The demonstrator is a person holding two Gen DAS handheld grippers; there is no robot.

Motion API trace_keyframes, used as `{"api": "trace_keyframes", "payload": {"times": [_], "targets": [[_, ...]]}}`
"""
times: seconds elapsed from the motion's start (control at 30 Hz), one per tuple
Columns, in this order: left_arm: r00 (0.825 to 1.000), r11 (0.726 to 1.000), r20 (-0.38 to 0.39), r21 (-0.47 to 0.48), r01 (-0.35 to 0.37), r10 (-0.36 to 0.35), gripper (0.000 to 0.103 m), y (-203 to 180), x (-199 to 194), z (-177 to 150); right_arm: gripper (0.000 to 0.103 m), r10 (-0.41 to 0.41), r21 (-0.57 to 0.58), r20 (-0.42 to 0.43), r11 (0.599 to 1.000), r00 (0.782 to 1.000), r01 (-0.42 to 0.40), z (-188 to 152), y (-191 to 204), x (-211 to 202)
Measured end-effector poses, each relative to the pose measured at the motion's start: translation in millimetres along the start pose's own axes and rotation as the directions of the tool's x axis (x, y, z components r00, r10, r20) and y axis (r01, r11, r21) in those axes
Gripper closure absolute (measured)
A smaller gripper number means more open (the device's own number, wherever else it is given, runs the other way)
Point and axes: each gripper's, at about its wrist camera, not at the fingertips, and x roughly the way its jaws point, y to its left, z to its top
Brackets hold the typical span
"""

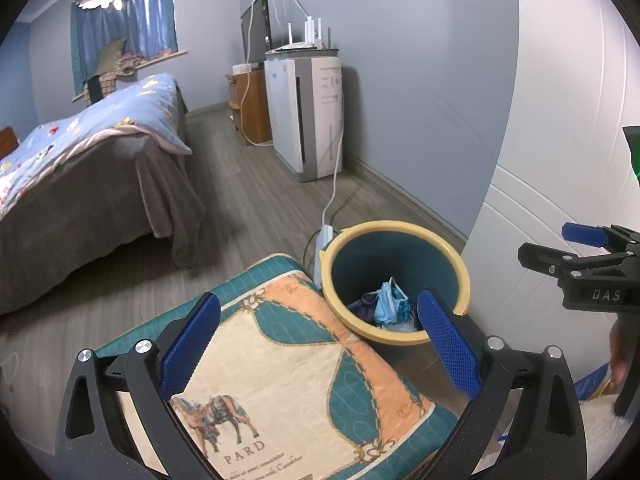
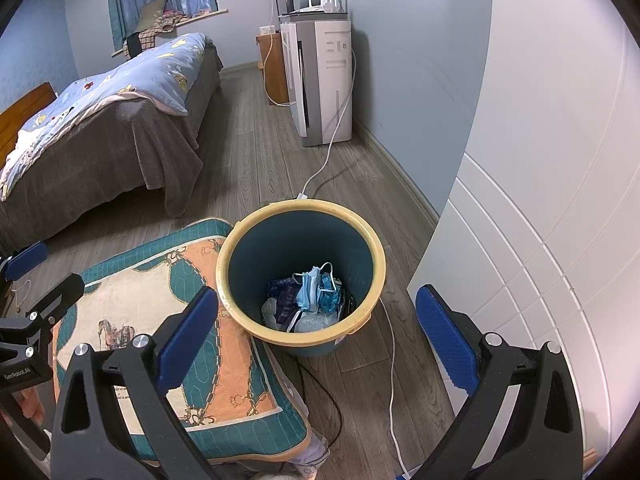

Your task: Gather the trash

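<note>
I'm hovering both grippers over the bin (image 2: 301, 276), and nothing's in either one; my left gripper (image 1: 320, 344) is gaping wide, empty, above the cushion (image 1: 280, 360) just beside the bin; my right gripper (image 2: 316, 336) is spread wide too, right over the bin; masks (image 2: 316, 288) and wrappers are sitting inside it; I reckon I'm hunting the next piece near the bin.

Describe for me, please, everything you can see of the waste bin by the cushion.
The waste bin is a round, plastic-looking tub, teal inside and out, with a thick pale yellow rim. It stands upright on the wood-look floor, its rim against the patterned cushion and near the white door. At the bottom lie crumpled blue face masks and wrappers. A white cable runs beside it.
</note>
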Motion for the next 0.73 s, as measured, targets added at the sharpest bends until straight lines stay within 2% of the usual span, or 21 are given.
{"api": "trace_keyframes", "payload": {"times": [0.17, 0.4, 0.73], "targets": [[1.000, 1.000, 0.000, 0.001, 0.002, -0.002, 0.005, -0.1, 0.0, -0.3, 0.006, 0.000, -0.001, -0.001, 1.000, 1.000, 0.000, -0.2, -0.4, 0.4], [0.998, 0.999, -0.012, -0.007, 0.054, -0.054, 0.005, 4.6, 1.1, -3.8, 0.006, 0.000, 0.004, -0.004, 1.000, 1.000, 0.000, -1.2, -0.8, 0.8], [0.999, 0.999, -0.022, 0.015, 0.035, -0.035, 0.005, 8.4, -1.0, -4.1, 0.006, -0.007, 0.046, -0.047, 0.999, 0.999, 0.009, -5.2, -3.5, 7.9]]}}
